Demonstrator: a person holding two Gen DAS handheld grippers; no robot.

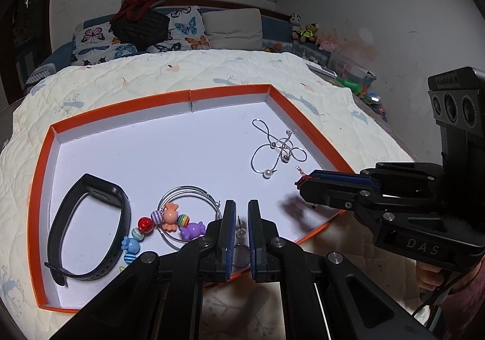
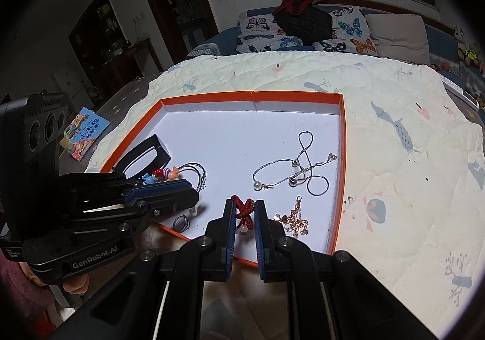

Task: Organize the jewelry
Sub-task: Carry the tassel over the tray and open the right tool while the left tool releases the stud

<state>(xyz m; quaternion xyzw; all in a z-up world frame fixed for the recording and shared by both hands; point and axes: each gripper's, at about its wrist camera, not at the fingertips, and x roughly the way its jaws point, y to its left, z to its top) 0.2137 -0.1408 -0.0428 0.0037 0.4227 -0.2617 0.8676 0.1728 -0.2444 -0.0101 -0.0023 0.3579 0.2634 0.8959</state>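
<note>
**Both jaws shut over tray, red knot in R grip**

L gripper: jaws together w/ only a slim gap showing; log-level reading agrees they're closed. A pearl stud sits in that gap in the L wrist view, on the tray floor below the tips, not visibly pinched. A ring lies just beside it near the tray's front edge; in the L wrist view it's mostly hidden behind the jaws.

R gripper: jaws clamped on a red knot, its cord bunched between the blue pads, a pale bead hanging under it. From the L wrist view only a scrap of red pokes out at the tip. Whether the knot clears the tray floor, can't tell.

Tray, orange rim, white floor, sits on a quilted bed. Inside: silver chain w/ pearl, to the far R, apart from both jaws; gold chain just R of the R jaws, near the tray's R wall; black band at the L side; bead bracelet and wire hoops between band and L jaws, touching or overlapping each other.

Bracelet's near end is cut off by the L gripper's body. A small clasp-like bit lies on the quilt outside the R wall, too small to ID.
</note>
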